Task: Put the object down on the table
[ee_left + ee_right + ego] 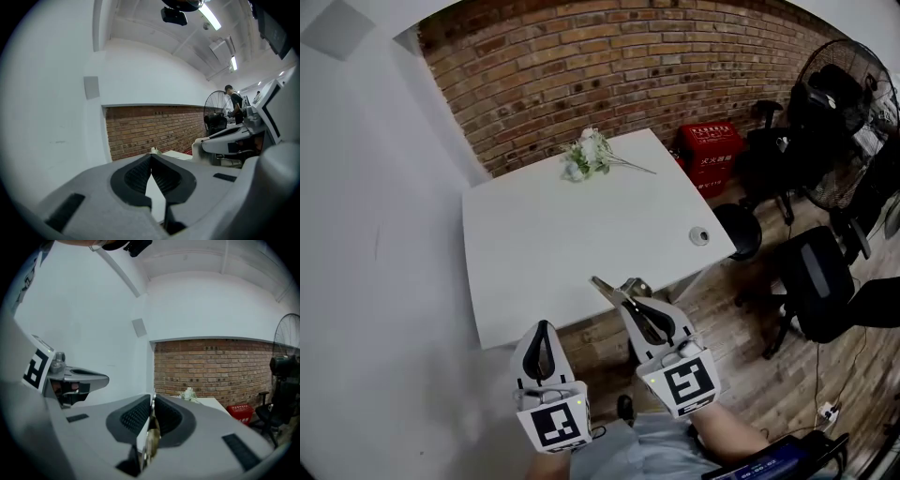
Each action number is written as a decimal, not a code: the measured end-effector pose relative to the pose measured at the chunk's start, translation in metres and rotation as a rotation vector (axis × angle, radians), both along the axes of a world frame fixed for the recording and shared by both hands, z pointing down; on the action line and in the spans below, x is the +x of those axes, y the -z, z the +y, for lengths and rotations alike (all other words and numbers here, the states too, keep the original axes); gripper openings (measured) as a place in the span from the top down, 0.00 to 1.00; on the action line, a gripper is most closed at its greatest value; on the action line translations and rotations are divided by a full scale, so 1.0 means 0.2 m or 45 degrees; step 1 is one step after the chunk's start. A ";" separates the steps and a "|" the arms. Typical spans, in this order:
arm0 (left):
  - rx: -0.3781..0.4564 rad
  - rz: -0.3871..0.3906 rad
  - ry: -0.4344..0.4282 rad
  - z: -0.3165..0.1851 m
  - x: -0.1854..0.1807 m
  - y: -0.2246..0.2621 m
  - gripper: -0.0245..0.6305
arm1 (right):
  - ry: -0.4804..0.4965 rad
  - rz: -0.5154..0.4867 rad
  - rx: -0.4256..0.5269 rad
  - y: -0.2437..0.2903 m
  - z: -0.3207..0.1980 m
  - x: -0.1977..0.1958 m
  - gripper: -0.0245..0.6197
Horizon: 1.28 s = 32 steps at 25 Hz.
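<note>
A thin, flat piece of brass-coloured metal sticks out forward from my right gripper, which is shut on it just off the front edge of the white table. In the right gripper view the metal piece stands edge-on between the ribbed pads, and most of it is hidden by them. My left gripper hangs to the left of the right one, also just short of the table's front edge. Its tips meet with nothing between them.
A bunch of white flowers lies at the table's far edge, and a small round cap sits near its right edge. Right of the table stand a red crate, black office chairs and a fan. A brick wall runs behind.
</note>
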<state>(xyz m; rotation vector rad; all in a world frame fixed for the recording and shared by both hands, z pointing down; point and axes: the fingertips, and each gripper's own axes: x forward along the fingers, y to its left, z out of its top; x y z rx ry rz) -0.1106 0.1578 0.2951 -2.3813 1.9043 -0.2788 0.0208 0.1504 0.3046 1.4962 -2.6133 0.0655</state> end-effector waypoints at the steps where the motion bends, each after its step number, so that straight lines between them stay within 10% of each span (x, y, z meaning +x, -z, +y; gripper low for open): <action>1: -0.013 0.000 0.002 -0.03 0.01 -0.01 0.95 | 0.000 -0.001 -0.005 -0.01 -0.03 0.01 0.90; 18: -0.164 -0.056 0.039 -0.80 0.16 -0.17 0.95 | 0.074 -0.047 -0.141 -0.18 -0.84 0.11 0.90; 32: -0.044 -0.082 0.196 -1.17 0.11 0.03 0.95 | 0.240 -0.055 -0.051 -0.02 -1.29 0.03 0.90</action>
